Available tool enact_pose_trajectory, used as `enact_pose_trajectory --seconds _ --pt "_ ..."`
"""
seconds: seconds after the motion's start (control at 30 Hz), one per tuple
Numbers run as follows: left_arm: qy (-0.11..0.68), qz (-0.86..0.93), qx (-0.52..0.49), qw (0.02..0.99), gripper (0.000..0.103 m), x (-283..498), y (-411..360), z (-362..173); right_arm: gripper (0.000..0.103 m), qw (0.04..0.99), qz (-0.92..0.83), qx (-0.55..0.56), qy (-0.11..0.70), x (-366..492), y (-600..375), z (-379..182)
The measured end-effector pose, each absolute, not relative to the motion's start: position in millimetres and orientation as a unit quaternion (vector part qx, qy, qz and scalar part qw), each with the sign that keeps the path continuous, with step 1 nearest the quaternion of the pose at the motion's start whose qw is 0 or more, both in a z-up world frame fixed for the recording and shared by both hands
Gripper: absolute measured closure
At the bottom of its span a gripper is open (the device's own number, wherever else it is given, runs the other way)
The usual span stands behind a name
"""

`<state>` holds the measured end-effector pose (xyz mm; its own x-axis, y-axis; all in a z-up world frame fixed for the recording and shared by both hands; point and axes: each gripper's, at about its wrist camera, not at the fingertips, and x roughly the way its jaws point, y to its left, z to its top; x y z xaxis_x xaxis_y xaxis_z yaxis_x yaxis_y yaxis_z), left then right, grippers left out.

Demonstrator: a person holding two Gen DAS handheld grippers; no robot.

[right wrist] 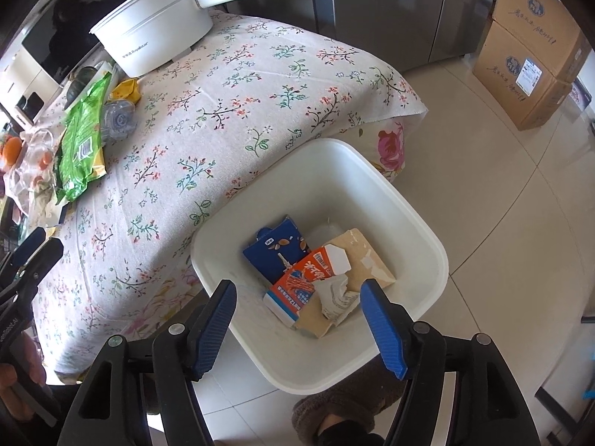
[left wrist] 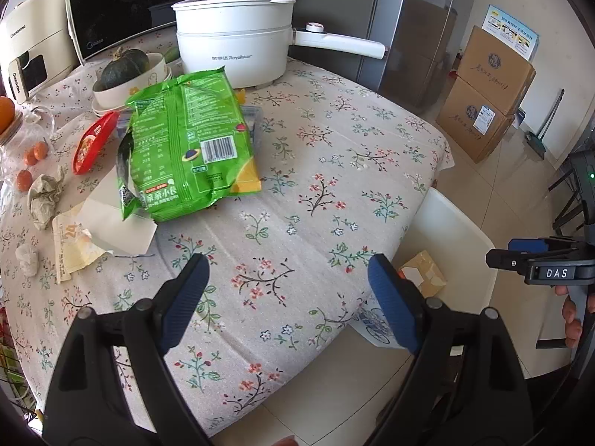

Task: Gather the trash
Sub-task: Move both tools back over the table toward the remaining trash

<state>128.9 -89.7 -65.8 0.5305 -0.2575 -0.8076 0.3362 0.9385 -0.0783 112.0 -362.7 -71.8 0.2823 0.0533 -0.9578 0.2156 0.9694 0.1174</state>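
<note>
A green snack bag [left wrist: 186,141] lies on the floral tablecloth [left wrist: 297,193], with a red wrapper [left wrist: 91,141], crumpled paper [left wrist: 44,193], a white paper sheet [left wrist: 122,223] and a yellowish wrapper [left wrist: 72,245] to its left. My left gripper [left wrist: 288,286] is open and empty above the table's near edge. A white bin [right wrist: 427,230] stands on the floor beside the table and holds a blue carton [right wrist: 275,249], an orange carton [right wrist: 301,286], cardboard [right wrist: 364,256] and crumpled paper [right wrist: 334,293]. My right gripper [right wrist: 297,304] is open and empty above the bin. The green bag also shows in the right wrist view [right wrist: 81,137].
A white electric pot [left wrist: 234,41] stands at the table's back, with a pumpkin in a bowl [left wrist: 126,70], a microwave [left wrist: 122,3] and oranges [left wrist: 33,152] to its left. Cardboard boxes [left wrist: 487,93] are stacked on the tiled floor by the fridge [left wrist: 416,22].
</note>
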Motion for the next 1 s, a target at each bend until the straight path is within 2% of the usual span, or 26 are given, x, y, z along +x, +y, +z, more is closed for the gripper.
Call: enact_pose_trajectory --seconds 0.53,0.7,0.87,1.0 --pt "0.472 -0.089 0.001 0.877 0.016 155 2 -61 0.028 0.807 -0.007 0.086 0.584 159 -286 -54" --pt "0.498 -0.079 0.036 0.863 0.016 171 28 -58 0.027 0.811 0.006 0.078 0.579 180 -258 -50" --pt "0.476 -0.064 0.067 0.874 0.016 190 64 -45 0.027 0.818 0.026 0.064 0.571 211 -225 -49" --pt "0.467 -0.027 0.040 0.883 0.016 202 105 -59 0.026 0.818 0.039 0.062 0.570 238 -199 -56"
